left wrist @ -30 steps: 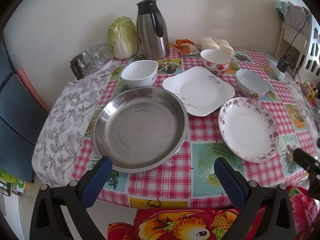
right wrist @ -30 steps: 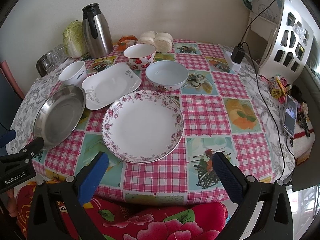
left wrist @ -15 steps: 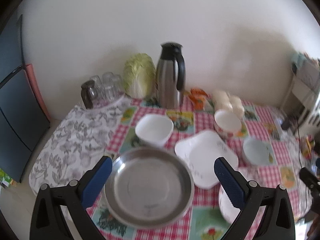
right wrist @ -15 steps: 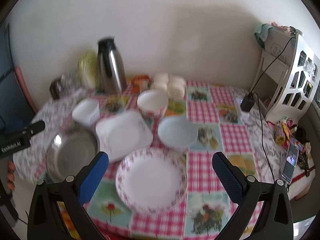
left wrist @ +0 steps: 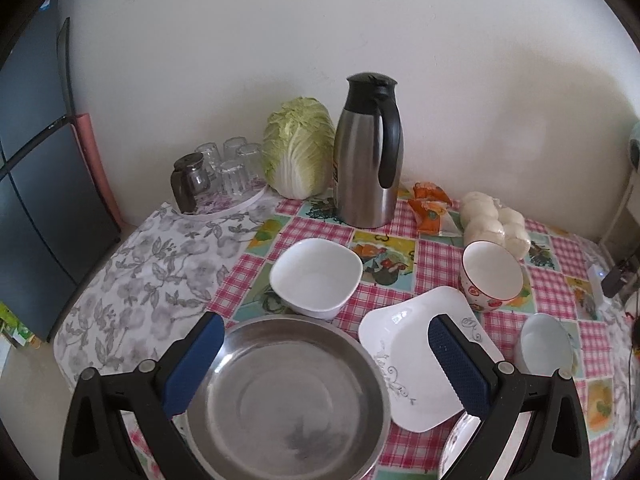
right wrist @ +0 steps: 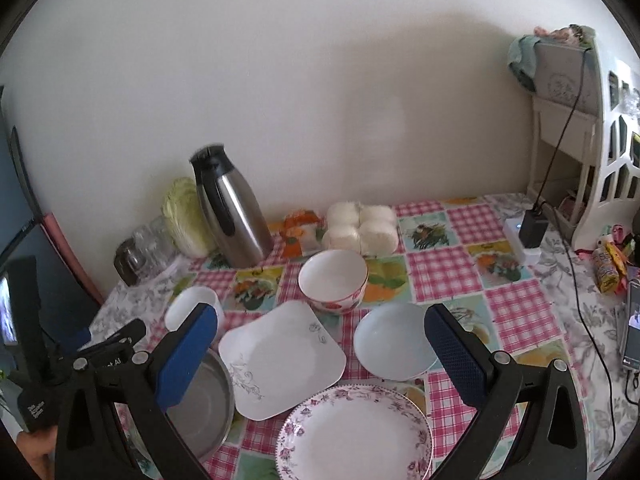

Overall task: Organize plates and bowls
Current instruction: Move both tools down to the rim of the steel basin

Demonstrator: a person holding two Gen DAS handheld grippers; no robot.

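My left gripper (left wrist: 324,322) is open and empty, hovering over the near rim of a round steel pan (left wrist: 288,396). Behind the pan stands a white square bowl (left wrist: 316,276); to its right lies a white square plate (left wrist: 416,356). A strawberry-patterned bowl (left wrist: 492,276) and a pale blue bowl (left wrist: 544,344) sit further right. My right gripper (right wrist: 320,312) is also open and empty, above a floral-rimmed plate (right wrist: 356,436), with the square plate (right wrist: 280,356) and pale bowl (right wrist: 394,340) just beyond. The left gripper's body (right wrist: 100,352) shows at the left edge.
At the back of the checked tablecloth stand a steel thermos (left wrist: 368,152), a cabbage (left wrist: 298,148), glasses on a tray (left wrist: 224,168), a bag of white buns (left wrist: 496,220) and an orange packet (left wrist: 430,208). A charger (right wrist: 532,228), white shelf (right wrist: 580,120) and phone (right wrist: 632,332) are at right.
Both grippers have risen and tilted up, so more wall shows and the dishes sit lower in view. Both stay open; no dish has moved.
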